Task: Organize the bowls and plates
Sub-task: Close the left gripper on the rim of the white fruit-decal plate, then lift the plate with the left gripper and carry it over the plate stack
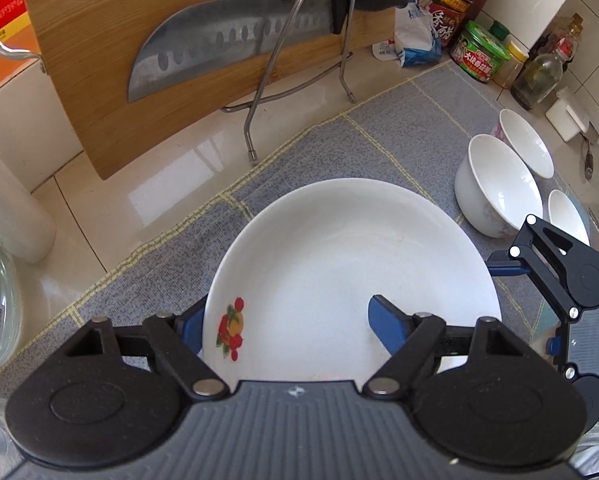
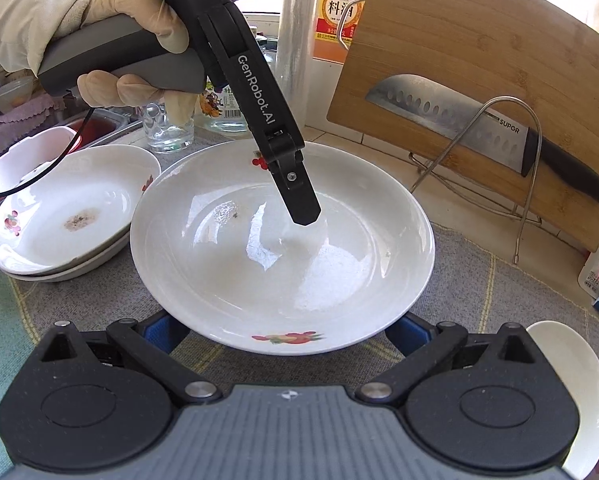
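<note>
Plate [image 1: 339, 260], white with fruit prints on its rim, sits between both tools over a grey mat [image 1: 379, 140] on the desk [image 1: 159, 184]. The left tool [image 1: 287, 320] is half closed on the plate's rim, one finger [image 1: 387, 328] inside the plate and the other outside it. A gloved hand [image 2: 131, 40] holds that tool. The right tool [image 2: 283, 332] stands wide, its fingertips hidden under the plate's near edge. Just beside the plate lies a stack of plates [image 2: 67, 216]. Three bowls [image 1: 499, 188] stand near the plate's other side. Behind the plate leans a cutting board [image 1: 179, 40] with a knife [image 1: 227, 44].
</note>
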Available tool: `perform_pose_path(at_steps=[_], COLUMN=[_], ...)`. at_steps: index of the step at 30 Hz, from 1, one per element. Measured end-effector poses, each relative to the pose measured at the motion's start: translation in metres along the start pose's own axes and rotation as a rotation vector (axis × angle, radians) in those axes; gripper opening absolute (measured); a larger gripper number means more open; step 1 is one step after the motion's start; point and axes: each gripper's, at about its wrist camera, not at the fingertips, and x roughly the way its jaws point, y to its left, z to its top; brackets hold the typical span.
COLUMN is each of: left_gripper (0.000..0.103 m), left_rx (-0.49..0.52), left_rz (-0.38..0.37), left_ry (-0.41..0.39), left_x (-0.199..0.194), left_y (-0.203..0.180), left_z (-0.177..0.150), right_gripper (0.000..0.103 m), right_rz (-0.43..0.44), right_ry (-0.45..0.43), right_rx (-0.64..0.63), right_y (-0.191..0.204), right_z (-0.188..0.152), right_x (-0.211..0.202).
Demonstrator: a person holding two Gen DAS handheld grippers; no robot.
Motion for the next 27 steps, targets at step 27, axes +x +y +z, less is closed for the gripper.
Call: perform_pose_path(at_steps=[27], left_gripper=[0.08], left_rx=[-0.121], left_rz=[0.085], left_ry=[-0.098], left_x=[-0.083], left_y=[-0.002], left_z=[-0.095], right_gripper=[0.103], right_rz=[0.111], right_ry=[-0.044], right_rx=[-0.123], right_y=[0.079], right_z=[0.02], right_x=[-0.031])
